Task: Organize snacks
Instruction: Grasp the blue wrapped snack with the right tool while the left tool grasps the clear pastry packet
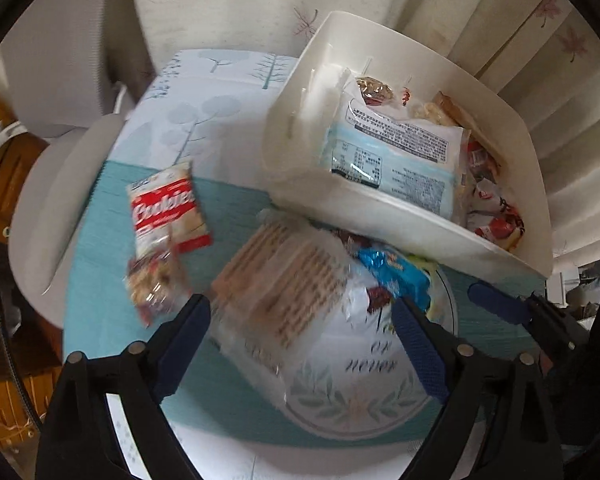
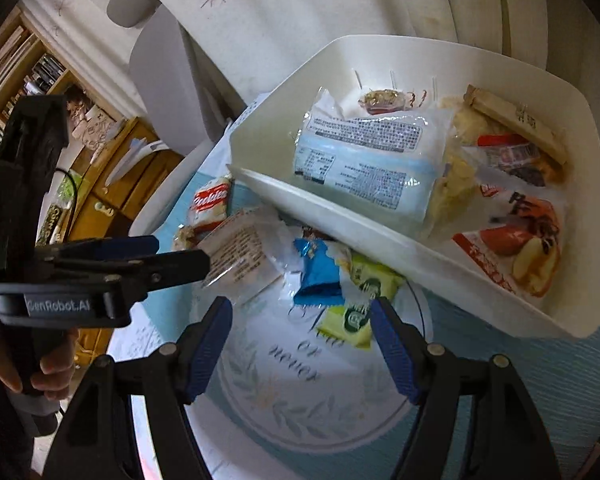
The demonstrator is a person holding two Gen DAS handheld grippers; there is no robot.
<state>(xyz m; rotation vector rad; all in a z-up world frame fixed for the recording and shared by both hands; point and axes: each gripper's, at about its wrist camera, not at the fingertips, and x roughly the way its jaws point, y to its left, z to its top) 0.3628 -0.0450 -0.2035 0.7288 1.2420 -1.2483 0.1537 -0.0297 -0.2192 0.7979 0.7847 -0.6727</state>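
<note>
My left gripper (image 1: 300, 312) hangs open over a clear pack of crackers (image 1: 276, 284) that lies partly on a printed plate (image 1: 360, 400); the pads flank the pack without pressing it. A red-and-white cookies pack (image 1: 166, 208) lies to its left on the teal cloth. My right gripper (image 2: 300, 304) is open above the plate (image 2: 300, 400), just short of a blue packet (image 2: 318, 272) and a green packet (image 2: 356, 316). Behind them a white bin (image 2: 340, 216) holds a light-blue pack (image 2: 364, 168) and several other snacks.
The left gripper (image 2: 180, 254) shows side-on at the left of the right wrist view, a person's hand (image 2: 48, 368) under it. A grey chair (image 1: 60, 200) stands left of the table, wooden shelves (image 2: 112, 184) beyond. A curtain (image 1: 500, 40) hangs behind the bin.
</note>
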